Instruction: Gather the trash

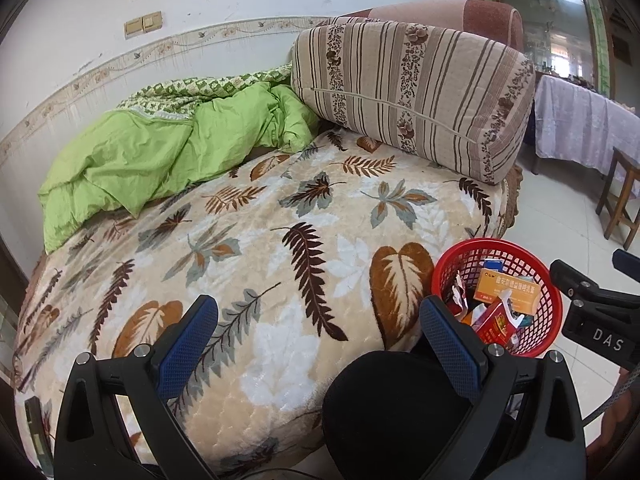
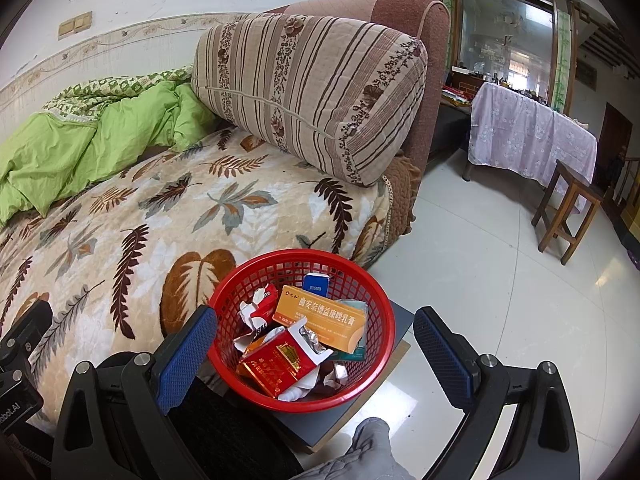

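Note:
A red mesh basket (image 2: pixel 372 304) stands on a dark stool beside the bed and also shows in the left wrist view (image 1: pixel 554 312). It holds an orange medicine box (image 2: pixel 320 316), a red cigarette pack (image 2: pixel 280 364), a small blue box (image 2: pixel 316 282) and crumpled paper. My right gripper (image 2: pixel 315 348) is open and empty just above the basket's near side. My left gripper (image 1: pixel 318 334) is open and empty over the leaf-pattern blanket (image 1: pixel 280 248), left of the basket.
A green quilt (image 1: pixel 160 156) lies at the back of the bed by the wall. A striped cushion (image 1: pixel 412 96) leans on the sofa arm. A cloth-covered table (image 2: pixel 532 136) and a wooden stool (image 2: pixel 568 208) stand on the tiled floor at right.

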